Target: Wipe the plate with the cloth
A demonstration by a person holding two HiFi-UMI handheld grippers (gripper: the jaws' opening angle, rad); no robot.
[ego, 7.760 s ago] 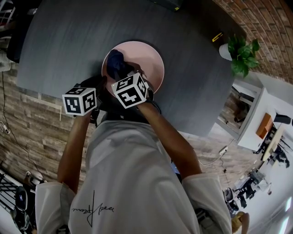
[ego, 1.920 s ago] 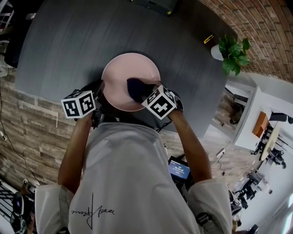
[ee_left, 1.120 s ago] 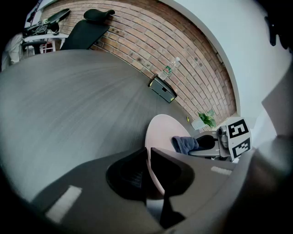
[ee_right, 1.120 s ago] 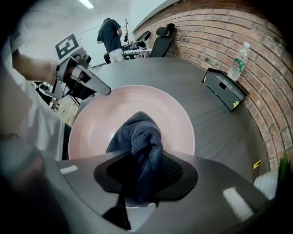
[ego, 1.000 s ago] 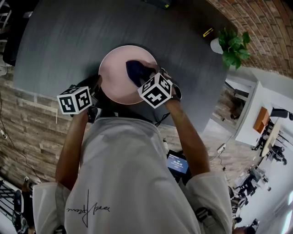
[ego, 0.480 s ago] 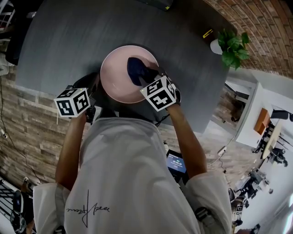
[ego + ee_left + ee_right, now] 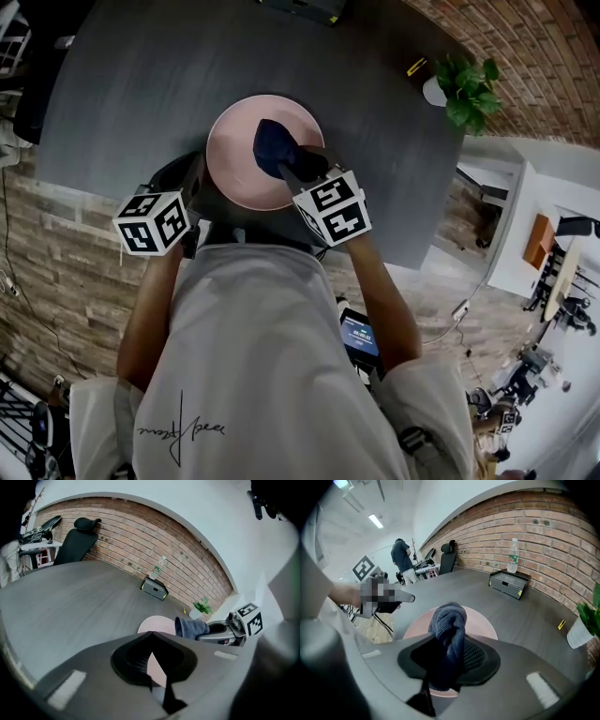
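A pink plate [image 7: 239, 169] lies on the dark grey table [image 7: 141, 75] in front of the person. My right gripper [image 7: 286, 169] is shut on a bunched dark blue cloth [image 7: 271, 141], which hangs over the plate's middle. In the right gripper view the cloth [image 7: 447, 625] bulges out between the jaws above the plate [image 7: 485, 623]. My left gripper [image 7: 195, 183] hovers by the plate's left rim. Its jaws have just been closing and now meet at the tips [image 7: 151, 637] with nothing between them. The plate [image 7: 157, 623] and the cloth [image 7: 190, 626] show beyond them.
A potted plant [image 7: 466, 94] and a small yellow item [image 7: 416, 67] sit at the table's far right. A black box [image 7: 509, 584] with a water bottle [image 7: 513, 556] stands near the brick wall. A black office chair [image 7: 77, 538] is at the table's far end.
The right gripper has rolled and pulled back toward the person, and its cloth now sits nearer the plate's middle. The left gripper has shifted slightly by the plate's left rim.
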